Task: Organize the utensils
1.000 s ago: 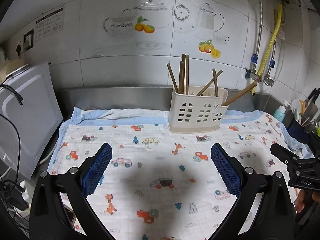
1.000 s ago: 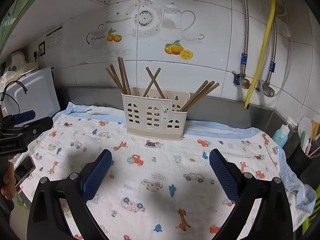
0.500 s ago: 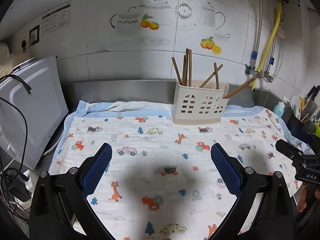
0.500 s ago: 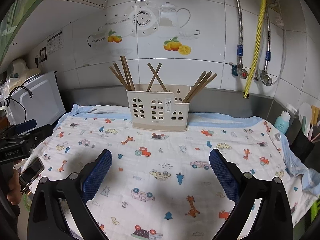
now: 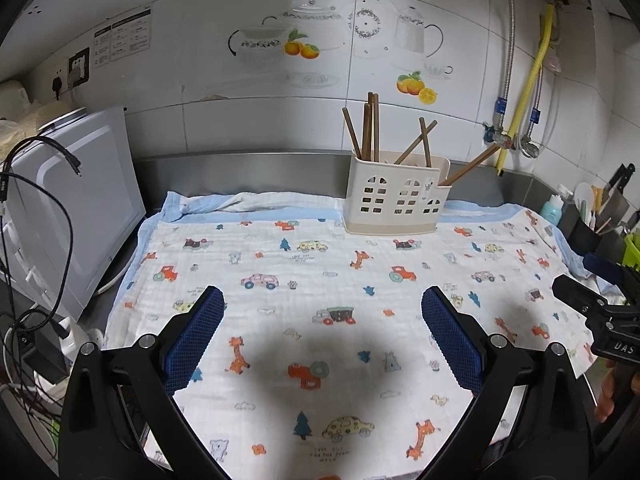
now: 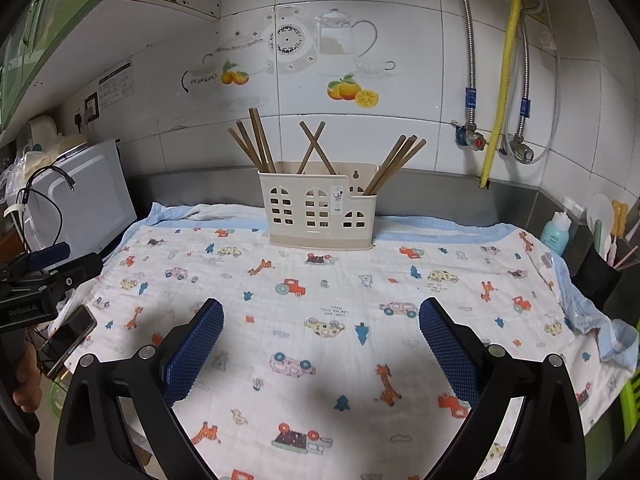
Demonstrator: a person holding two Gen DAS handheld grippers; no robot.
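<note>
I hold my left claw (image 5: 322, 316) and right claw (image 6: 322, 328) spread wide and empty, facing light, stiff, slippery chopsticks (image 6: 394, 164), best pinched mid-shaft above the caddy (image 6: 320, 212).

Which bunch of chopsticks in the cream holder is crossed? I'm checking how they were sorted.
The middle pair of brown wooden chopsticks in the cream plastic holder forms an X; the left bunch and right bunch each fan out uncrossed.

Ahead of my blue mesh-textured pads (image 5: 194, 338), a white cloth (image 5: 280, 296) is showing orange cars, giraffes and blue trees, edged pale blue. Beyond it, a cream holder (image 6: 318, 210) is carrying brown chopsticks (image 6: 256, 144).
</note>
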